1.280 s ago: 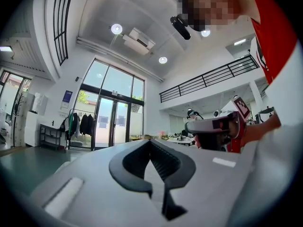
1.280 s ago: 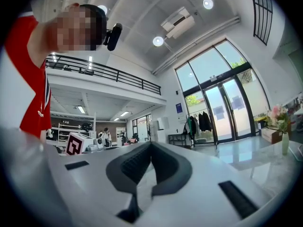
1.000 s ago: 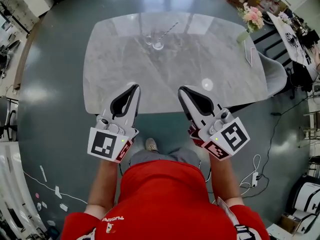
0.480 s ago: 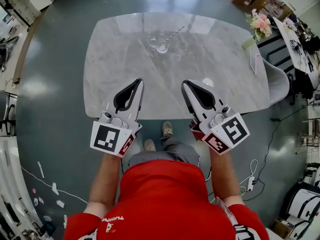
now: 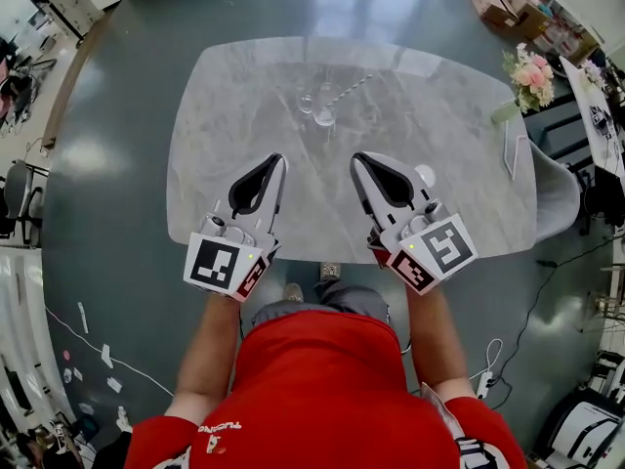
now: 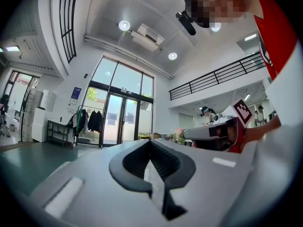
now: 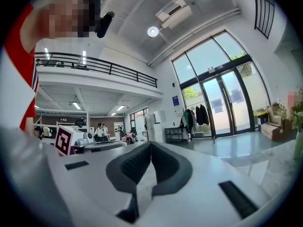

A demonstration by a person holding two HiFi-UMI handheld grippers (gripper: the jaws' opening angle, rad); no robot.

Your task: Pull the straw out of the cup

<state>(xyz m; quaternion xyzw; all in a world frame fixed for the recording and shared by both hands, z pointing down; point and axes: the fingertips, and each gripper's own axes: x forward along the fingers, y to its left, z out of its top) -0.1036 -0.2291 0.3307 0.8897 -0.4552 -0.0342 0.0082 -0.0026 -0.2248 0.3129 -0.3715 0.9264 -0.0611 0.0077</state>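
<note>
A clear glass cup (image 5: pixel 325 116) stands on the far middle of the marble table (image 5: pixel 225 96), and a thin straw (image 5: pixel 350 91) leans out of it up to the right. A second small glass (image 5: pixel 306 104) sits just left of the cup. My left gripper (image 5: pixel 278 160) and right gripper (image 5: pixel 357 157) hover side by side over the table's near part, well short of the cup. Both are shut with nothing between the jaws, as the left gripper view (image 6: pixel 150 142) and right gripper view (image 7: pixel 150 144) also show. Neither gripper view shows the cup.
A vase of pink flowers (image 5: pixel 528 72) stands at the table's right end, with a flat white item (image 5: pixel 511 149) near it. A grey chair (image 5: pixel 559 191) sits beyond the right edge. Cables and clutter lie on the floor around.
Both grippers have moved forward from the table's near edge to over its top, staying shut. The person has stepped closer, so the table and cup sit nearer in the head view.
</note>
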